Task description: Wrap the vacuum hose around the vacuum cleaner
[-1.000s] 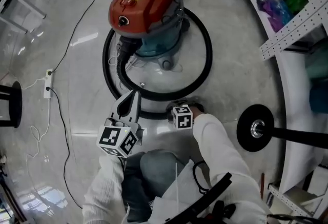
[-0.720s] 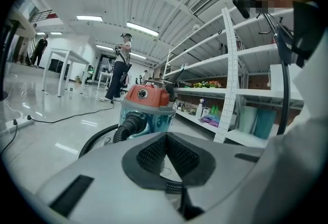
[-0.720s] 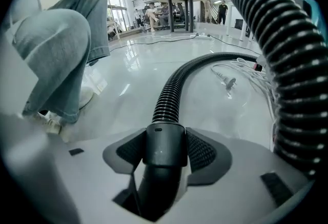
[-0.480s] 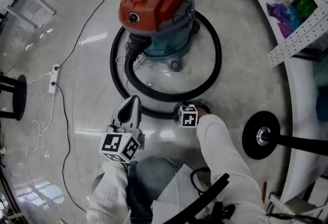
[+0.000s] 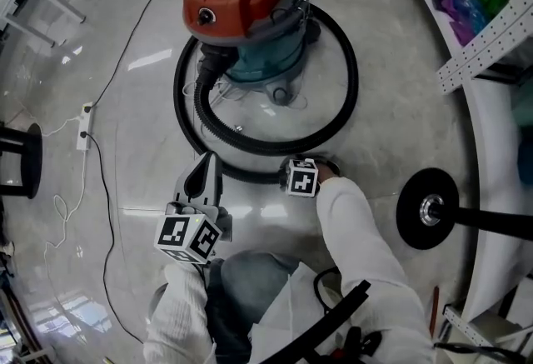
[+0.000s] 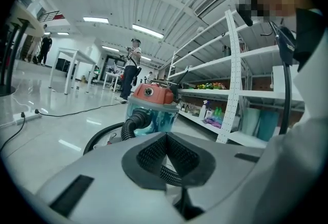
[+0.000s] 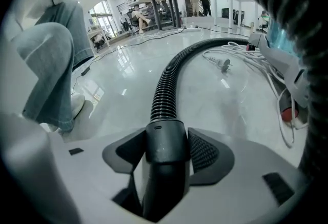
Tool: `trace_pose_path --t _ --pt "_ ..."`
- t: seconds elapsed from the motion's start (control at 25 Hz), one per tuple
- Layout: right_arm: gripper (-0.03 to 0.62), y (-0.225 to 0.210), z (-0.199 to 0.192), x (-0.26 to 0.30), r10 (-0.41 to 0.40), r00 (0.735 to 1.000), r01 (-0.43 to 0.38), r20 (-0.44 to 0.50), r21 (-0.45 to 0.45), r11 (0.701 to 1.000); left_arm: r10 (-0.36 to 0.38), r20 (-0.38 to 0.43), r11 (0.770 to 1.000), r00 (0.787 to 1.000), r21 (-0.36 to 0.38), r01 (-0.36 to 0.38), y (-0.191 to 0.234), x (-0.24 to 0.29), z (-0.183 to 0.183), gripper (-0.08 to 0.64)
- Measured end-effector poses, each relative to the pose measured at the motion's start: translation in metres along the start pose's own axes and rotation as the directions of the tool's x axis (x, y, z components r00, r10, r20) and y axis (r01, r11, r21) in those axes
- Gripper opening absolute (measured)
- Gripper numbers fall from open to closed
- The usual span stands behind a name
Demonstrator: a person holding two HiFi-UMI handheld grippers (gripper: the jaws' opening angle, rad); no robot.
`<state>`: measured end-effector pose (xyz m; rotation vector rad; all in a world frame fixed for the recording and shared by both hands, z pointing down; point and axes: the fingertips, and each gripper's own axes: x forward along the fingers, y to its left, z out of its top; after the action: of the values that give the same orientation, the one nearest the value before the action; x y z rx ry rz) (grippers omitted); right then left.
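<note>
Clamping vacuum hose (image 7: 163, 89) end in right gripper (image 7: 165, 142), left gripper (image 6: 166, 137) closed nearby

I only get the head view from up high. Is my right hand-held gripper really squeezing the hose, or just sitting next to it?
Observer: Squeezing it. The right gripper view shows the right hand-held gripper shut on the smooth black cuff of the hose.
Operator: And my left one?
Observer: The left hand-held gripper is shut with nothing held; the ribbed hose only shows beyond its jaws.
Operator: Anybody near?
Observer: One person stands far behind the vacuum cleaner, in the left gripper view.
</note>
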<state>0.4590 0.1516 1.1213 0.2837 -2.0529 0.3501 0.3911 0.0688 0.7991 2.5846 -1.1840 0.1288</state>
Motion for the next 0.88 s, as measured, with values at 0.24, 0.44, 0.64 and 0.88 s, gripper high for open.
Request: trace_pose_path --t 0.24,0.44,0.64,0.88 --pt "0.243 -0.005 0.010 -0.020 -0.083 0.995 0.081 0.047 0.047 0.996 0.021 0.047 0.999 0.999 -0.047 -0.019 0.005 0.006 0.019 0.003" --pt "0.242 -0.008 0.030 -0.047 -0.198 0.957 0.150 0.213 0.223 0.963 0.036 0.065 0.998 0.997 -0.046 -0.034 0.008 0.015 0.027 0.003" --pt "0.241 -0.018 0.042 -0.102 -0.395 0.846 0.145 0.359 0.558 0.817 0.036 0.064 0.997 0.997 -0.067 -0.032 0.001 0.020 0.033 0.003" --pt "0.241 -0.020 0.070 -0.223 -0.577 0.776 0.247 0.254 0.720 0.648 0.015 0.107 0.995 0.994 -0.099 -0.005 -0.046 0.003 0.111 0.003"
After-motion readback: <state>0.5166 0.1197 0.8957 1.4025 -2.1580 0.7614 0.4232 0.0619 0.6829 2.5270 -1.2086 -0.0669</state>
